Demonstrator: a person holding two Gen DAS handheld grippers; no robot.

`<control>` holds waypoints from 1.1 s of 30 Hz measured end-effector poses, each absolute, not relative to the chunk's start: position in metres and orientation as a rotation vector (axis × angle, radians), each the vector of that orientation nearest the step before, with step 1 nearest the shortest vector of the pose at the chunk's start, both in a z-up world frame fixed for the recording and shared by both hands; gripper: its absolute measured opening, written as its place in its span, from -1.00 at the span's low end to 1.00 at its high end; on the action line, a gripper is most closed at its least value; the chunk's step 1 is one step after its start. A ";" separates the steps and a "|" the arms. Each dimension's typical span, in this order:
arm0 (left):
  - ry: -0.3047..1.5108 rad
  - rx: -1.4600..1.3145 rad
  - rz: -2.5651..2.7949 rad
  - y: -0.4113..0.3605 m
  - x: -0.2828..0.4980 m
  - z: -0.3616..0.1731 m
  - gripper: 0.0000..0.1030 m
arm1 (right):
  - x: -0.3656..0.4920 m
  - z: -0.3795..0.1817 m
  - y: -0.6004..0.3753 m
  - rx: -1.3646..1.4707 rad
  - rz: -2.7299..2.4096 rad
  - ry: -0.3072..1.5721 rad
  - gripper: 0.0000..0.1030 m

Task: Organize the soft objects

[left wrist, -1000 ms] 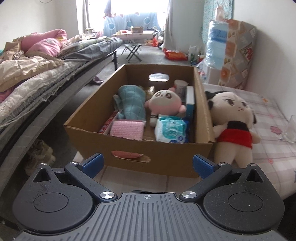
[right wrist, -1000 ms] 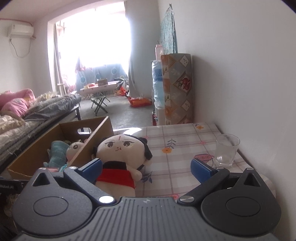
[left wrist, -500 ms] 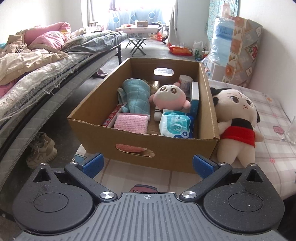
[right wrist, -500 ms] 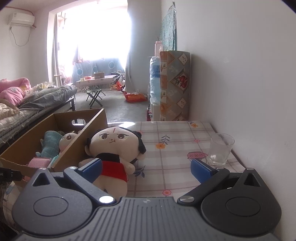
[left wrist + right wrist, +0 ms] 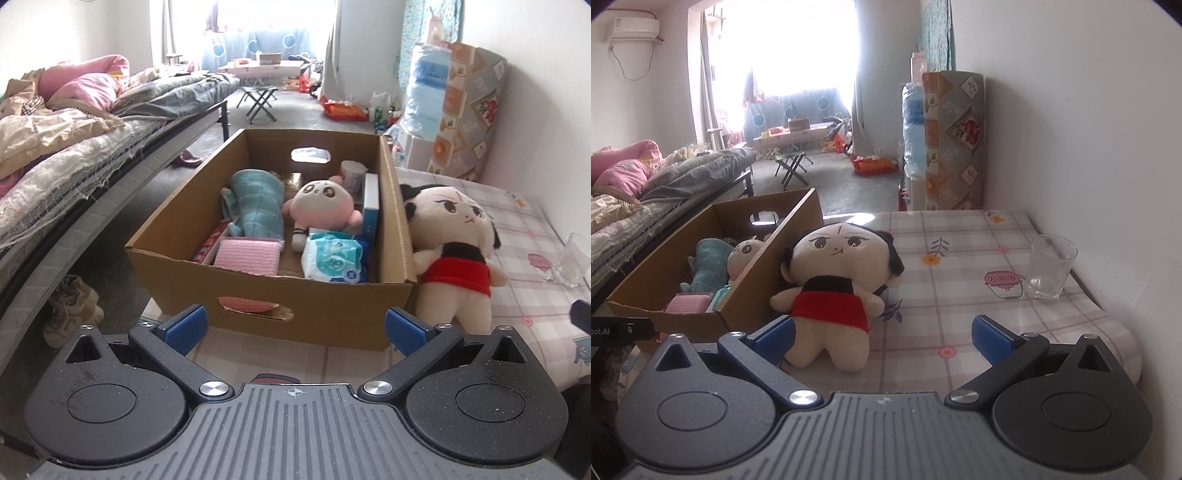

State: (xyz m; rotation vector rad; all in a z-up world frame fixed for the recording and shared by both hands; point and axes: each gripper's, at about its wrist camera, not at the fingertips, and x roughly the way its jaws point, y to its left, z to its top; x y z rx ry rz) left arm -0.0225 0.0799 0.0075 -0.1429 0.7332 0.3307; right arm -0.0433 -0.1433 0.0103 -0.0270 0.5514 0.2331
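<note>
In the left wrist view, the left gripper (image 5: 294, 326) fills the bottom of the frame with its blue-tipped jaws spread wide and nothing between them, pointed at a cardboard box (image 5: 280, 317) in the centre. Inside the box lie a teal mitt (image 5: 256, 205) at upper left, a pink plush toy (image 5: 320, 205) at centre, a pink sponge (image 5: 246, 256) at lower left and a pack of wipes (image 5: 334, 258) at lower right. A doll in a red top (image 5: 452, 251) sits upright on the checked tablecloth (image 5: 535, 229) at centre right, outside the box and pressed against its right wall. In the right wrist view, the right gripper (image 5: 882, 338) is likewise wide open and empty at the bottom of the frame; its left fingertip (image 5: 775, 338) overlaps the doll's lower left side, though contact cannot be told. A clear glass (image 5: 1049, 271) stands at right of that frame, well apart from the doll. A bed with rumpled bedding (image 5: 55, 147) runs along the left.
</note>
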 end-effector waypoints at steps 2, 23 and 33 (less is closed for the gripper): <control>0.737 -0.140 0.314 0.077 -0.021 0.008 1.00 | -0.045 0.010 -0.140 -0.052 0.229 0.556 1.00; 0.764 -0.092 0.248 0.058 -0.015 0.003 1.00 | -0.045 0.009 -0.142 -0.084 0.185 0.565 1.00; 0.764 -0.094 0.244 0.058 -0.016 0.003 1.00 | -0.048 0.010 -0.129 -0.134 0.220 0.571 1.00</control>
